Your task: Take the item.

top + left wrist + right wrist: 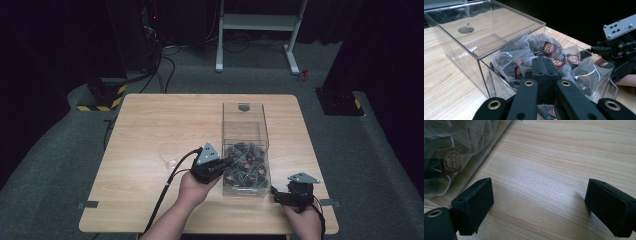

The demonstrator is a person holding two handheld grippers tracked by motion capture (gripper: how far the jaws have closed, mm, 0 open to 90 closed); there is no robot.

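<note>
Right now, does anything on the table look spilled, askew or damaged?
Nothing stands out. The tea bags all sit inside the clear box, which stands upright on the table; none have spilled.

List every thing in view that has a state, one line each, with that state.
clear box: lid slid back, front part open, upright on the table.
tea bags: sealed, piled in the box's open end.
left gripper: jaws shut, tips over the tea bags; whether they pinch one is unclear.
right gripper: jaws open, nothing between them, beside the box.
clear cup: upright, looks empty.
</note>
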